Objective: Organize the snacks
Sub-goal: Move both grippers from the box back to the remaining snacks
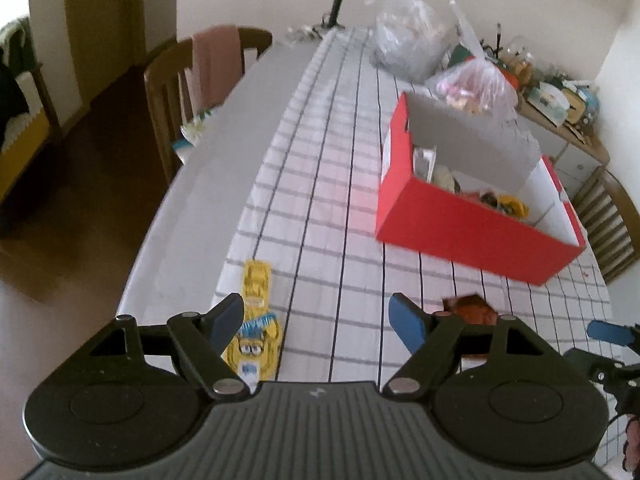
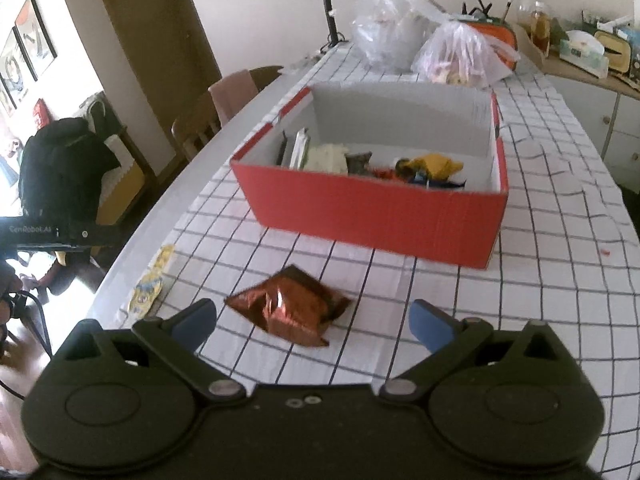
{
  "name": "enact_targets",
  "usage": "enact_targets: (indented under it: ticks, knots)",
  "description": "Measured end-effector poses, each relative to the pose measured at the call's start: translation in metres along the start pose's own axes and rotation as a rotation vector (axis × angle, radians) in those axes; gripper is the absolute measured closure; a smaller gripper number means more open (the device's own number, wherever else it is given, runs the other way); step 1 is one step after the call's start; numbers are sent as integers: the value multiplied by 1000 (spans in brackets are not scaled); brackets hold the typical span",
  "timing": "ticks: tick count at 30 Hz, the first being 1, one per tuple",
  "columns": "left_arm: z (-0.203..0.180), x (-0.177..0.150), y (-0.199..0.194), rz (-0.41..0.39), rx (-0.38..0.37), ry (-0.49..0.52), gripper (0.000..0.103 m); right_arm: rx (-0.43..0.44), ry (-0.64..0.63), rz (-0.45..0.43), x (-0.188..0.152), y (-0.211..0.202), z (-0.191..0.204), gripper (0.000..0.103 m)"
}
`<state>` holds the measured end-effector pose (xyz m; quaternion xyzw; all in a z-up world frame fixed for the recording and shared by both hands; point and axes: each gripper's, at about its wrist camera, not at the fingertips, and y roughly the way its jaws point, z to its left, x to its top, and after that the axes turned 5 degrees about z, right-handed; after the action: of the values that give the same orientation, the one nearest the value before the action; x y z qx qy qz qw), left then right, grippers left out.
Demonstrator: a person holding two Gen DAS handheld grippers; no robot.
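Observation:
A yellow cartoon snack packet [image 1: 256, 320] lies flat by the cloth's left edge, partly behind the left finger of my open left gripper [image 1: 318, 316]. Nothing is between that gripper's fingers. A crumpled brown foil packet [image 2: 288, 308] lies on the checked cloth between the wide-apart fingers of my open right gripper [image 2: 312, 318], and the pads do not touch it. The same brown packet [image 1: 472, 308] peeks out behind the left gripper's right finger. Beyond both stands a red box [image 2: 372, 212] holding several snacks. The yellow packet [image 2: 152, 284] also shows at the left of the right wrist view.
Two plastic bags [image 2: 460, 54] and a desk lamp [image 2: 332, 4] stand at the table's far end. A wooden chair [image 1: 208, 80] with a pink cloth sits along the left side. A cluttered sideboard [image 2: 580, 56] runs along the right wall. The table's left edge [image 1: 192, 208] is close to the yellow packet.

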<state>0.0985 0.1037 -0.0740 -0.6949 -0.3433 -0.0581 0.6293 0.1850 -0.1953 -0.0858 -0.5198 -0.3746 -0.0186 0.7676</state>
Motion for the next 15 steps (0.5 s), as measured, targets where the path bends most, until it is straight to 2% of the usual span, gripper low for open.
enact_targets:
  ticks: [5,15]
  knots:
    - [6,-11,17,52,3,-1,24,17,-21,5,-8,8,3,0]
    - [30,-24,52,153,89,-39,24,10,-174,77,-11,39,18,0]
